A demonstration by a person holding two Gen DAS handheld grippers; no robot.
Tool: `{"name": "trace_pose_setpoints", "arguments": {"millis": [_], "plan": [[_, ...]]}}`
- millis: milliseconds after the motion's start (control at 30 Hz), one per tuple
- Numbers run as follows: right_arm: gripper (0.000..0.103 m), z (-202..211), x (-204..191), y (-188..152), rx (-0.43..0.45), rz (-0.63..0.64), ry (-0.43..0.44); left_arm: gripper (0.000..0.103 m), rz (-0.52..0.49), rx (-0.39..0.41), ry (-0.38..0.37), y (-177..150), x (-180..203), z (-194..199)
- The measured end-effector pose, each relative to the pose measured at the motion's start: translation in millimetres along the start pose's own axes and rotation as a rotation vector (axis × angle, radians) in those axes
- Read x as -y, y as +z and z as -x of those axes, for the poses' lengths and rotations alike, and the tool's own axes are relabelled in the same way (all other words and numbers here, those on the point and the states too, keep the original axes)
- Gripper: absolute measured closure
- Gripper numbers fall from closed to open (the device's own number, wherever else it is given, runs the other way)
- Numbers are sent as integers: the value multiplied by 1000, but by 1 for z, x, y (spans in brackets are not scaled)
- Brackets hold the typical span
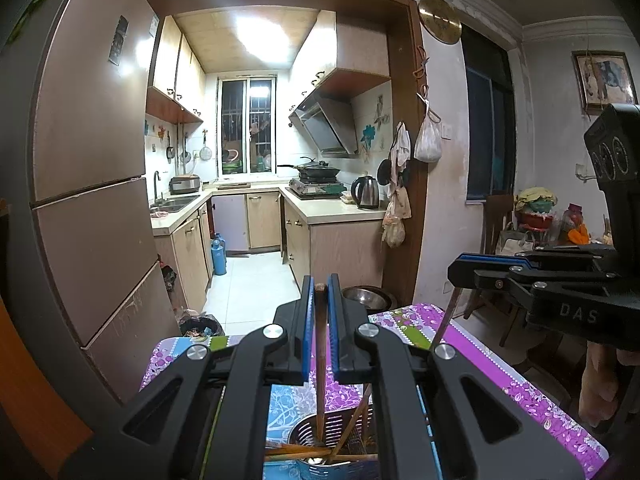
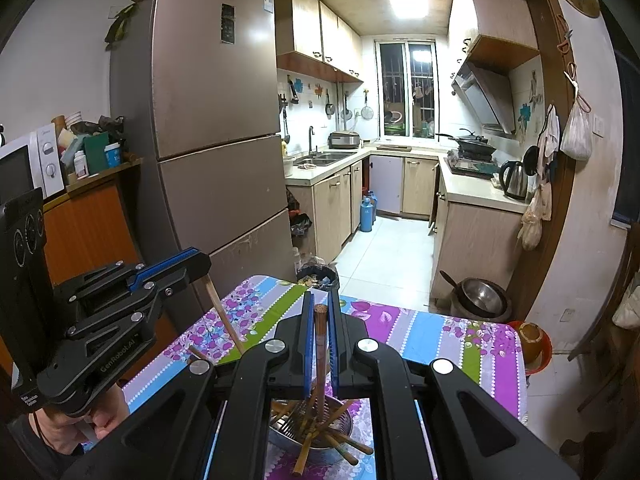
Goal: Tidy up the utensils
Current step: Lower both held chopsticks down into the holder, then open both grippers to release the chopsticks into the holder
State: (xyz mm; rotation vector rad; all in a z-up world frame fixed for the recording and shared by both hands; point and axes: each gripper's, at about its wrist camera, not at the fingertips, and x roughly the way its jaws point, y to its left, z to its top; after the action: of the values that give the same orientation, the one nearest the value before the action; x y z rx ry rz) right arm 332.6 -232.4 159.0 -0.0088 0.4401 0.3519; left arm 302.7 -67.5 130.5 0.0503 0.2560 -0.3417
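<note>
A perforated metal utensil holder (image 1: 344, 426) (image 2: 276, 438) stands on the floral-clothed table (image 1: 500, 364) (image 2: 420, 336), with several wooden chopsticks leaning inside it. My left gripper (image 1: 320, 282) (image 2: 202, 264) is shut on a brown chopstick (image 1: 320, 360) (image 2: 224, 316) whose lower end reaches into the holder. My right gripper (image 2: 320, 308) (image 1: 456, 270) is shut on another brown chopstick (image 2: 320, 356) (image 1: 444, 320), held upright with its lower end among the ones in the holder. A hand (image 2: 100, 420) holds the left gripper's handle.
A tall fridge (image 2: 216, 120) stands left of the table, with a full trash bin (image 2: 320, 276) at the table's far edge. A steel basin (image 2: 482, 296) sits on the floor by the kitchen doorway. Wooden chairs (image 1: 496, 216) stand to the right.
</note>
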Motion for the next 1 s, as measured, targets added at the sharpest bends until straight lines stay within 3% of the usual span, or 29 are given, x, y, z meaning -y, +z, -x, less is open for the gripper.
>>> {"name": "trace_pose_setpoints", "arguments": {"millis": [100,133,167,200,233,467,533,633,667,767,867,1000], "plan": [[92,-1,1,-1,-7,-2,4,97,-1,4,9,-1,0,0],[87,-2,2,-1,-12,-5,8,91,3,2,12,-1,-1,0],[69,-1,3,-2,-5,-7,6,71,7,5,20,-1,-2,0],[59,1,3,-2,7,-13,4,57,14,17,35,-1,-2,2],[59,3,4,-1,13,-17,6,38,19,37,50,-3,-2,6],[58,48,-2,6,109,1,-14,35,23,80,88,6,-4,34],[53,74,-8,6,160,7,-9,30,18,107,107,6,-4,51],[34,122,-18,-5,268,1,-12,24,17,166,147,-1,-3,95],[26,145,-24,-17,321,-6,-13,21,12,176,166,-4,-2,106],[16,194,-42,-58,422,-5,-34,12,-13,223,214,-33,7,158],[5,226,-62,-108,460,9,-65,6,-28,239,234,-65,16,198],[5,249,-85,-167,456,19,-113,6,3,239,235,-107,26,239]]}}
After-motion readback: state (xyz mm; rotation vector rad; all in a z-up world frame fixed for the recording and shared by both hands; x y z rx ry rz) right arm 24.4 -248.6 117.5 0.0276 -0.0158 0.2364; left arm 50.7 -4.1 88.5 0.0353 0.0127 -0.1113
